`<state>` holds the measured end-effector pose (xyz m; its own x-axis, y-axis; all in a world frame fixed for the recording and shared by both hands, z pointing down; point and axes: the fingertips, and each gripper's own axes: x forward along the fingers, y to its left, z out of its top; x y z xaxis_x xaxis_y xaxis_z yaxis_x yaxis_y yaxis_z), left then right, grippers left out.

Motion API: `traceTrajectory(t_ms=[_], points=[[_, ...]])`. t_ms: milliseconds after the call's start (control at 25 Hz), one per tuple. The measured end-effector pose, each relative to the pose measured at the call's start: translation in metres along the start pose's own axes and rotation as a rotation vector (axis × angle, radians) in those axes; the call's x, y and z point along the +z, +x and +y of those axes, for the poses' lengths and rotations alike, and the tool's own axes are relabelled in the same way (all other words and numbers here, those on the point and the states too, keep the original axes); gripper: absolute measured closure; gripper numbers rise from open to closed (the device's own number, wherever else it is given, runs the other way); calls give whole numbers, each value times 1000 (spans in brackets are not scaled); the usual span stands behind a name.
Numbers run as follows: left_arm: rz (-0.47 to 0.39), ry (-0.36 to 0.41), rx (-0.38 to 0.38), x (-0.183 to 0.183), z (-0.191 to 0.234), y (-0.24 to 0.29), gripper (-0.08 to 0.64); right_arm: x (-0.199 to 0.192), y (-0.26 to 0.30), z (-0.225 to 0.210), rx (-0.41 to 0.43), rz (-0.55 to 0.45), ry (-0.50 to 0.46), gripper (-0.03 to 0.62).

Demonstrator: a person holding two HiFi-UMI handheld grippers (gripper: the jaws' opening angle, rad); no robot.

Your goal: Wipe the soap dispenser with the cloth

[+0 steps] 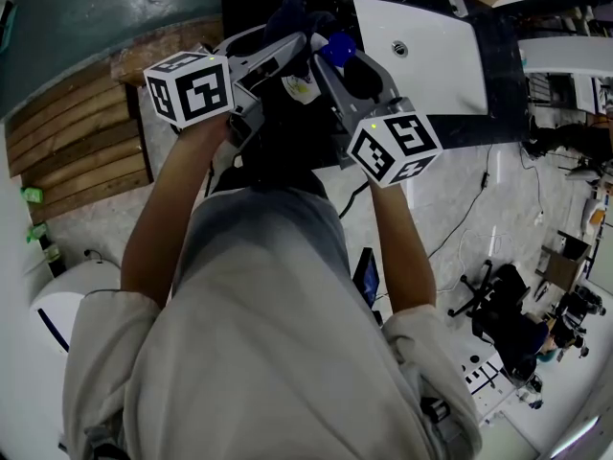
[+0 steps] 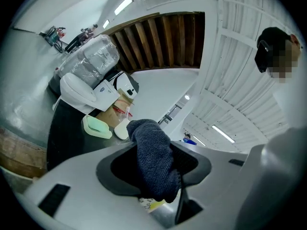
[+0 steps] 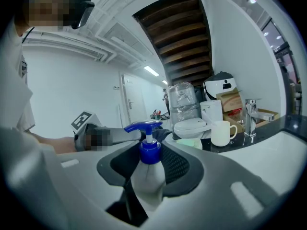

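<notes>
The left gripper (image 2: 156,174) has its fingers (image 2: 117,169) clamped on a dark blue terry cloth (image 2: 152,147). The right gripper (image 3: 149,178) grips a clear plastic soap dispenser with blue pump (image 3: 149,152), held up just left of a white sink (image 1: 431,65), with the cloth beside the pump.

"What's the person wearing?"

"A pale grey shirt (image 1: 259,353) with loose short sleeves (image 1: 105,329)."

"And beyond the shirt?"

"The left gripper (image 2: 153,169) and right gripper (image 3: 151,169) have smooth light grey shells and black ribbed pads (image 3: 178,164). Each carries a white cube, the left cube (image 1: 190,89) and right cube (image 1: 394,148), printed with black square markers, with a small green light on top."
</notes>
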<state>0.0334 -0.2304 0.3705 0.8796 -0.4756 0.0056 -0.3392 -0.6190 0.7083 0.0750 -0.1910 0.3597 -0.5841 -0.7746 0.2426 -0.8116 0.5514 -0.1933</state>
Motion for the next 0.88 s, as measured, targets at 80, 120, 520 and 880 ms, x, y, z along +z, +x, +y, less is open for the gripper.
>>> traceTrajectory(t_ms=[80, 120, 520, 880], points=[[8, 30, 9, 0, -1, 0, 370, 0, 0, 0, 0, -2, -1, 460], [12, 37, 10, 0, -1, 0, 370, 0, 0, 0, 0, -3, -2, 460], [52, 71, 90, -12, 16, -9, 370, 0, -1, -1, -6, -9, 16, 462], [97, 38, 122, -35, 32, -11, 370, 0, 0, -1, -9, -10, 14, 462]])
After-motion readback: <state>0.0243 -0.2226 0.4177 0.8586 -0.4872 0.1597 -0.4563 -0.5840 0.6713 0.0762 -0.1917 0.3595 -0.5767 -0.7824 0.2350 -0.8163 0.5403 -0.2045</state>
